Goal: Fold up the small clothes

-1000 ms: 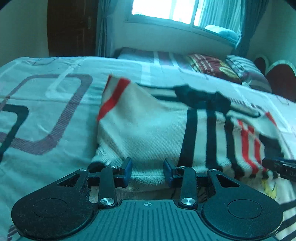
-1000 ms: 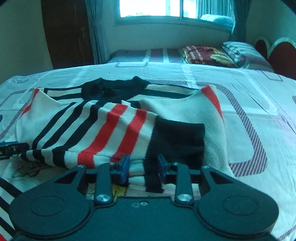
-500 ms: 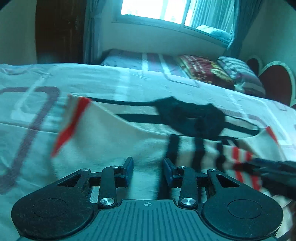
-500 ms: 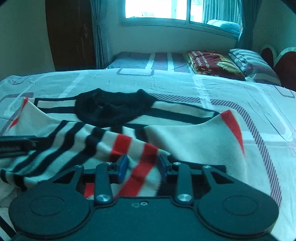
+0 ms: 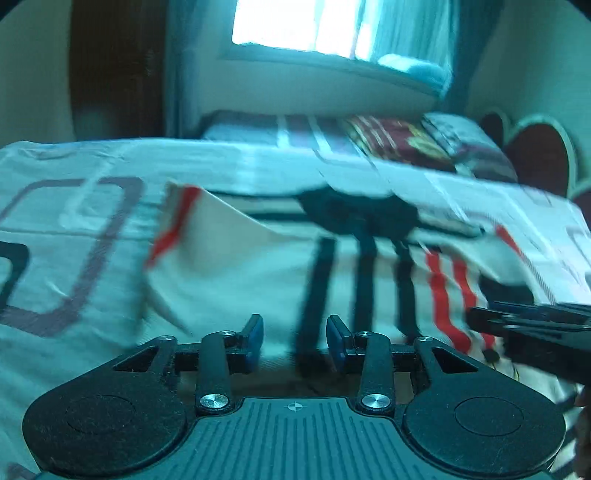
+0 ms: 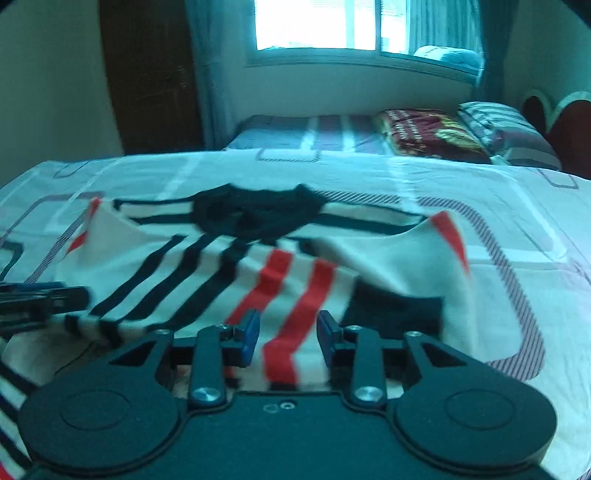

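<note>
A: Left wrist view. Sweater (image 5: 236, 280) lies on the bed (image 5: 74, 229), partly folded, black collar (image 5: 354, 210) at the far side. Left gripper (image 5: 294, 341): jaws apart, knit showing between the blue pads (image 5: 255, 332), nothing clamped as far as I can tell. Frame is blurred.

B: Handling?

A: Soft knit, light, limp. It'll drape and drag, not hold shape. I'd pinch at the near hem or a folded edge, both layers, or the top one slides off.

B: Right wrist view?

A: Same sweater (image 6: 295, 280), red stripes just ahead of the right gripper (image 6: 288, 336). Jaws apart there too, cloth between the pads (image 6: 251, 332) but not gripped. Sleeve tip (image 6: 443, 236) sticks up at right.

B: Obstructions?

A: Mainly the other gripper: left one (image 6: 40, 299) pokes in at that view's left edge, close over the cloth. Pillows (image 6: 461, 136) and window (image 6: 332, 26) are well apart, no issue.
</note>
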`<action>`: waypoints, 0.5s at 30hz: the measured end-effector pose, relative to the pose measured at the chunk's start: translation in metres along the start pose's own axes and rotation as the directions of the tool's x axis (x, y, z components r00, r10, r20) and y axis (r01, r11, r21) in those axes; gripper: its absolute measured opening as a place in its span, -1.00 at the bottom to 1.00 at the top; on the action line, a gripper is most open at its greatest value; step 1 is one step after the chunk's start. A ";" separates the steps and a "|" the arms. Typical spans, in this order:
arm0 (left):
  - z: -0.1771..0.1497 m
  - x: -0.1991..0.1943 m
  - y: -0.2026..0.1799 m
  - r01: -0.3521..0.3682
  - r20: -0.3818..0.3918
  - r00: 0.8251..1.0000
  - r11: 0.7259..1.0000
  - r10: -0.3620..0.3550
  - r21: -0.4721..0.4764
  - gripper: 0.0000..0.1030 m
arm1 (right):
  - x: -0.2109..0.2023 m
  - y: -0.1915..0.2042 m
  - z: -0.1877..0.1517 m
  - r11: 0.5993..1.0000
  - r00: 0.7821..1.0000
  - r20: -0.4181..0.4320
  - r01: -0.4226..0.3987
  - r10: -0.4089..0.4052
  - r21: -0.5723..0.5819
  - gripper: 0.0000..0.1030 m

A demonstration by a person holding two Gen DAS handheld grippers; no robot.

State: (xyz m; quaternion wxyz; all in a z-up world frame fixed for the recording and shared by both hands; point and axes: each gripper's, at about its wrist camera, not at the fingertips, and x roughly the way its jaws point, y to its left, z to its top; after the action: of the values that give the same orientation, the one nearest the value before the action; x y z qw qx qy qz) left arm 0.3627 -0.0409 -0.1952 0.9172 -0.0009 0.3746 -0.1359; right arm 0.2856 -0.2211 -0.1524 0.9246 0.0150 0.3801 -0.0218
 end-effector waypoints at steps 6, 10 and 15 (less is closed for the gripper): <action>-0.022 0.000 0.011 -0.044 0.001 0.999 0.999 0.044 0.020 -0.27 | -0.003 -0.038 -0.017 0.997 0.998 -0.022 0.063 -0.062 0.036 -0.37; -0.022 -0.011 0.025 -0.077 -0.019 0.997 0.996 0.077 -0.045 -0.27 | -0.014 -0.069 -0.028 0.991 0.995 -0.044 0.098 -0.095 0.086 -0.33; -0.035 -0.048 0.009 -0.049 0.005 0.999 0.998 0.050 -0.049 -0.26 | -0.049 -0.057 -0.037 0.995 1.000 0.000 0.001 -0.001 0.101 -0.28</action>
State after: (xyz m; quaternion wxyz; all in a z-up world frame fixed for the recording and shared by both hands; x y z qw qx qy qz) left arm 0.3083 -0.0171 -0.1880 0.9211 -0.0143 0.3748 -0.1041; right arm 0.2213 -0.2753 -0.1450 0.9226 0.0617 0.3786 -0.0416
